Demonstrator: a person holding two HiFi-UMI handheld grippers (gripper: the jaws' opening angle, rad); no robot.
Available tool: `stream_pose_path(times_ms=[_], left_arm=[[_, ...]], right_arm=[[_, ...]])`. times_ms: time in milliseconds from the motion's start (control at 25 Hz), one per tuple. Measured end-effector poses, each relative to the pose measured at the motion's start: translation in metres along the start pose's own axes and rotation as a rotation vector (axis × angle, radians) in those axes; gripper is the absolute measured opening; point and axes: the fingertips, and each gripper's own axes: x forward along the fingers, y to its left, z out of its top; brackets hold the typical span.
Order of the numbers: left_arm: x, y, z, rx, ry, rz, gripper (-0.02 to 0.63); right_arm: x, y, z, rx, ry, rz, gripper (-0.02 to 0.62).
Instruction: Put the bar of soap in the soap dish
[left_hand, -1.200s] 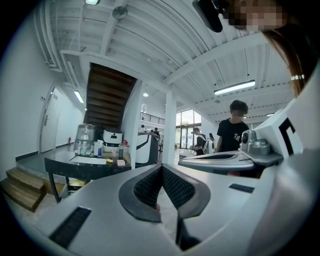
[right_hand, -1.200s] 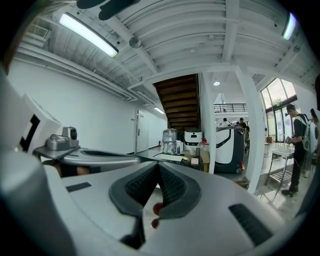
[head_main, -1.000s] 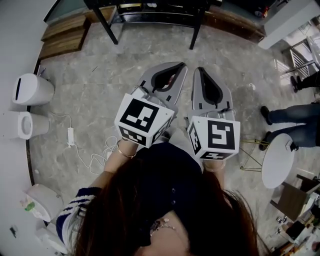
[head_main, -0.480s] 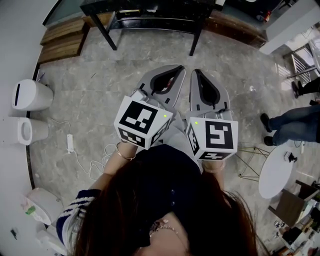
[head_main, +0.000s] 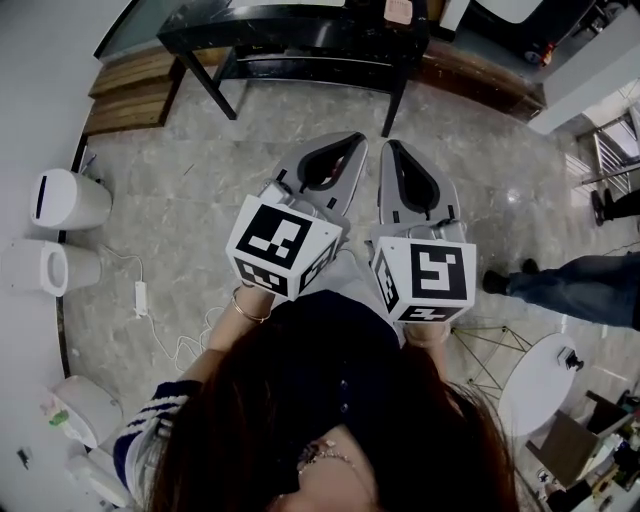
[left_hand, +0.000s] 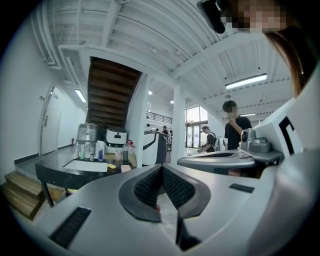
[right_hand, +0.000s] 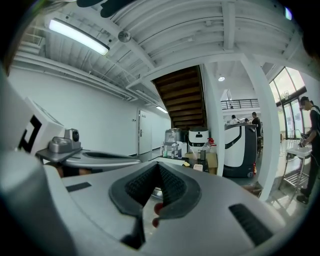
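Left tool (head_main: 352, 142): jaws together, empty
Right tool (head_main: 388, 148): same
Soap: maybe pinkish block (head_main: 398, 10) ahead on worktop (head_main: 290, 22); likely hard, slick, so pinch narrow sides

Grey left claw (head_main: 357, 141) and right claw (head_main: 390, 146) carry black-and-white patterned cubes (head_main: 285, 243); the floor (head_main: 200, 180) is mottled grey.

Head view: overhead, steeply down. Both gripper views: low, level, forward; all share black table (head_main: 280, 28).
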Motion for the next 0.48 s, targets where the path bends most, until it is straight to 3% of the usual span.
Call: stream_pose_path(times_ms=[480], left_arm=[[0.075, 0.023, 0.005, -0.004, 0.012, 0.047, -0.005]], right_arm=[[0.055, -0.064, 0.0, 0.016, -0.003, 0.035, 0.008]])
